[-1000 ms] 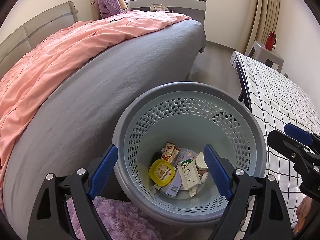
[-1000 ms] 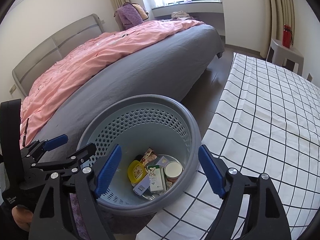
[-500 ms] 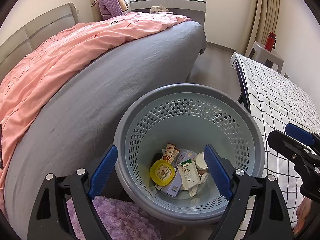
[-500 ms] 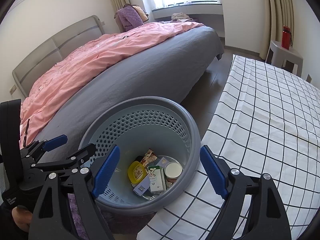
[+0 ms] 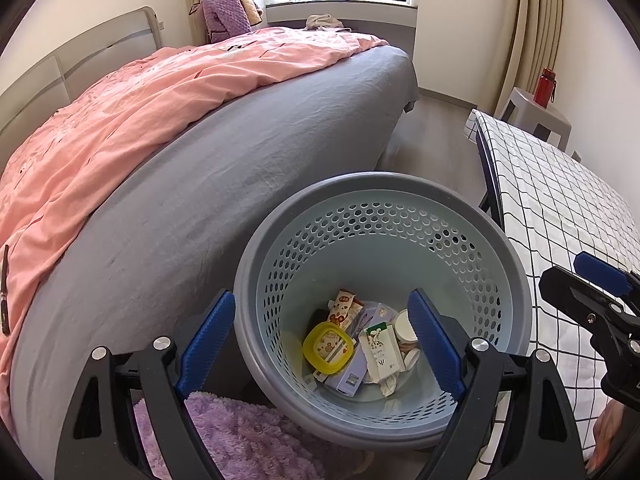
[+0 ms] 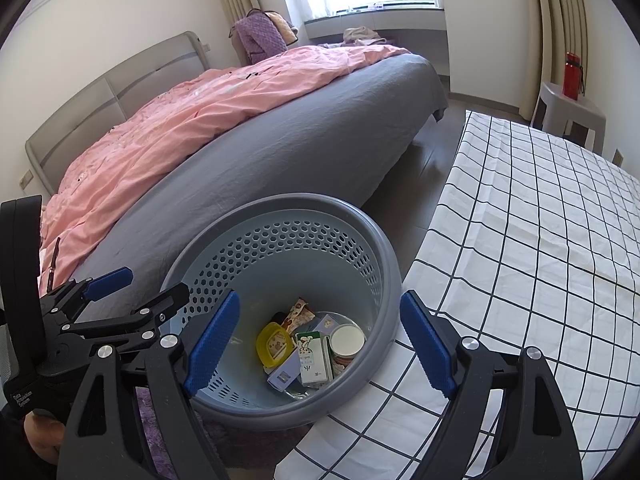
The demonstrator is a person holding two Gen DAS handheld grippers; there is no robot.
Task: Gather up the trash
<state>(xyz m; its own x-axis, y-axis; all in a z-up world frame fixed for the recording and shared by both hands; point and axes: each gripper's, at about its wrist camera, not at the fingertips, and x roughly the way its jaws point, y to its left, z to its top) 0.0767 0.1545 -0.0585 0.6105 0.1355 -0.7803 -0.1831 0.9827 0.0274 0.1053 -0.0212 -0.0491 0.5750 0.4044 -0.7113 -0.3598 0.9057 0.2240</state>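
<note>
In the left wrist view, the left hand-held gripper (image 5: 320,340) hangs spread and empty over the basket (image 5: 516,280), lower centre, trash (image 5: 352,352) inside.

In the right wrist view, the right hand-held gripper (image 6: 320,340) is likewise spread; its lower-right finger could snag the checked counter (image 6: 520,220) cloth.

Both wrist views look steeply down, near, sharing the basket (image 5: 384,196).

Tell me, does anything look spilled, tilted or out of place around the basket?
Nothing stands out. The basket stands upright beside the bed, and the trash, such as the yellow lid and the small carton, lies inside it; none is seen outside.
</note>
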